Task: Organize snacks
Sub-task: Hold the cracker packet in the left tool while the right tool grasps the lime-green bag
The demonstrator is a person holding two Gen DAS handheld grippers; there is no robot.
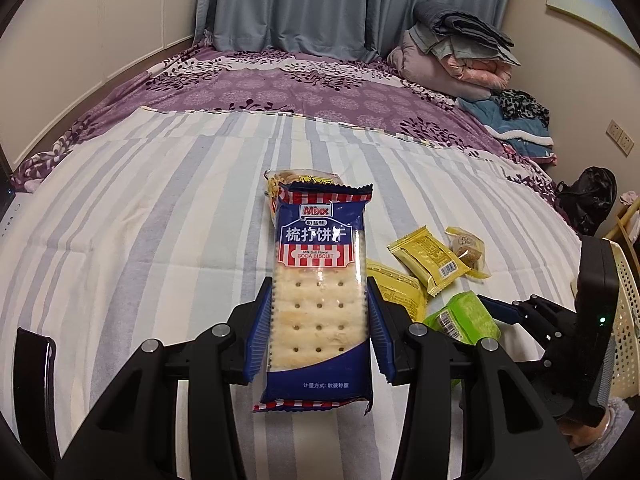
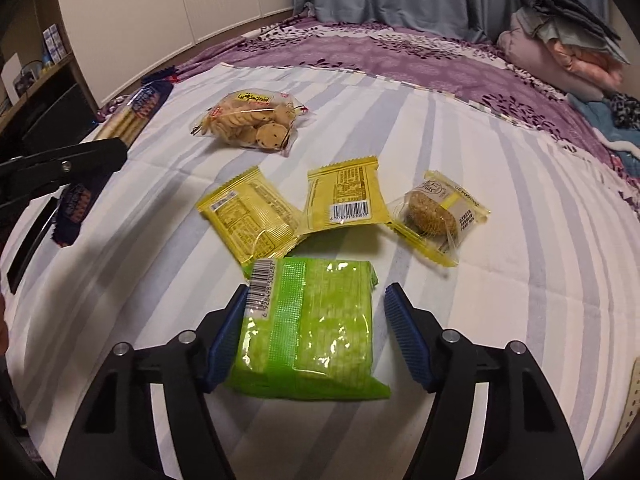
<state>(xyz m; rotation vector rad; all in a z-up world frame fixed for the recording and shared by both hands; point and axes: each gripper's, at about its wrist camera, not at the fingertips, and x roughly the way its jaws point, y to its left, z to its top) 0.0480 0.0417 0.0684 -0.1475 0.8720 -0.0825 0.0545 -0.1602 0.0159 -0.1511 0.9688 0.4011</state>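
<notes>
Looking along the left tongs (image 1: pixel 320 320), a soda biscuit pack (image 1: pixel 320 288) is seen clamped between both blue pads, raised over the striped bed sheet (image 1: pixel 140 220). Along the right tongs (image 2: pixel 316 336), a green snack pack (image 2: pixel 316 328) is framed by spread pads, the left one touching, the right one apart; two yellow sachets (image 2: pixel 256 216) are seen just beyond it on the sheet

In the left wrist view, the blue-and-red soda biscuit packet (image 1: pixel 318 284) hides most of the clear bag of round cookies (image 1: pixel 286 180) behind it. The perforated cream plastic basket (image 1: pixel 624 320) is cut off by the right edge. Print on the yellow foil sachets (image 2: pixel 252 216) is too small to read.
</notes>
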